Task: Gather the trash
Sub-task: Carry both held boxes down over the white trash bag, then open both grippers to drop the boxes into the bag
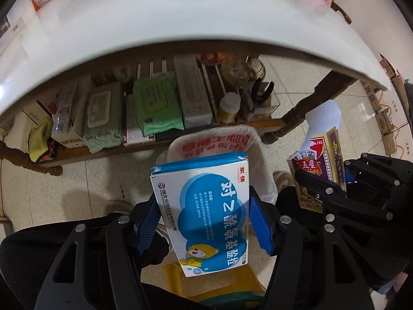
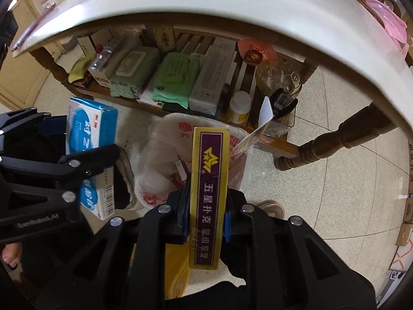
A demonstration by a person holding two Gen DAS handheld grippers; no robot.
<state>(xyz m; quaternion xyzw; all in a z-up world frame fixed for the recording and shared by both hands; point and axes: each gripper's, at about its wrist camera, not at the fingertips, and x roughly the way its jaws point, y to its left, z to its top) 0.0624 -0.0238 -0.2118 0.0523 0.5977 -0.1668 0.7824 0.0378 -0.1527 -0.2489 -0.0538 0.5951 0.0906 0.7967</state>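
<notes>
My left gripper [image 1: 204,222] is shut on a blue and white medicine box [image 1: 206,214] and holds it above the floor, just in front of a waste bin lined with a white plastic bag [image 1: 214,139]. My right gripper [image 2: 206,214] is shut on a gold and purple playing-card box [image 2: 209,193], its open flap [image 2: 265,113] sticking up, held over the same bin [image 2: 165,160]. The card box [image 1: 318,165] shows to the right in the left wrist view, and the medicine box [image 2: 90,134] to the left in the right wrist view.
A white tabletop edge [image 1: 180,13] arches overhead. Under it a wooden shelf [image 1: 129,147] holds wipes packs [image 1: 155,103], boxes and a small bottle [image 1: 228,106]. Turned table legs [image 2: 330,142] stand on the tiled floor. A yellow stool [image 1: 180,279] lies below me.
</notes>
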